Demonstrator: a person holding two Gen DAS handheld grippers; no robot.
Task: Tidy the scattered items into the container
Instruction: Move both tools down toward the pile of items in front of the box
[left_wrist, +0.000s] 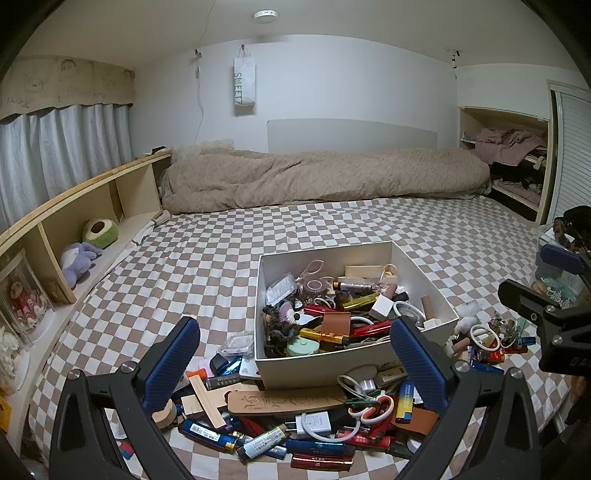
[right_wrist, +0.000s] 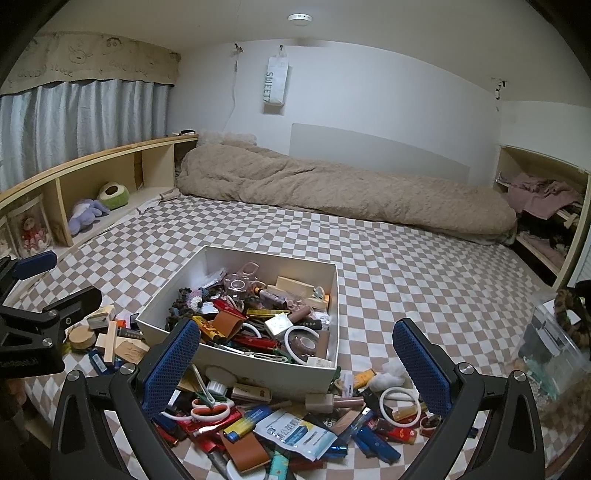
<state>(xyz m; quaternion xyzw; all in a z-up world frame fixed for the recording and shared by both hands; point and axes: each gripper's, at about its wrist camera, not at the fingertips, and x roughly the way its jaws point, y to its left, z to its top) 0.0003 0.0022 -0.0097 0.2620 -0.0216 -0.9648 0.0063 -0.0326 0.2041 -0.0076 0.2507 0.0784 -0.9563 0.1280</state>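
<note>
Left gripper (left_wrist: 291, 354), at the bottom of its view, is spread wide and holds nothing. At centre, the white rectangular cardboard box (left_wrist: 436, 295) is about half full, yet many lighters and scissors (left_wrist: 373, 404) lie below it.

Right gripper (right_wrist: 295, 354) is likewise released and empty; a white ring (right_wrist: 400, 406) and a printed packet (right_wrist: 295, 435) wait at lower centre. I judge much remains.

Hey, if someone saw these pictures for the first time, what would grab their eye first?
Likely the white rectangular cardboard box on the checkered bedsheet, heaped with small clutter. Next, the loose pile of lighters, rings and packets strewn along its near side. Both tools, left tool and right tool, hang open above it.
</note>
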